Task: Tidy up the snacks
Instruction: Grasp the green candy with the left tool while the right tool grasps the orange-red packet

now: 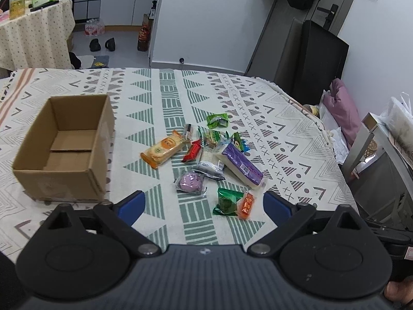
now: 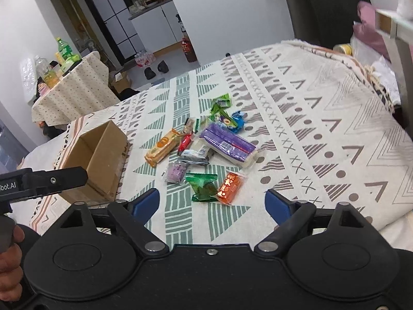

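Partly hidden: white packet [image 1: 209, 158] under purple pack [image 1: 241, 164]. Box [image 2: 103, 160] corner behind left tool's body. Wrapper print illegible.

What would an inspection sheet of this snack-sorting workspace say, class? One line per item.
Surface: patterned tablecloth covers the table.
Job's things: cardboard box, open and empty, left of the snack pile; purple packet, orange cracker packet, green packet lie loose on the cloth.
Clutter: nothing seen besides the snacks.
Grippers: left gripper and right gripper both open, holding nothing, short of the pile.
Cables: nothing seen.
Surroundings: side table with bottles; shoes on the floor.
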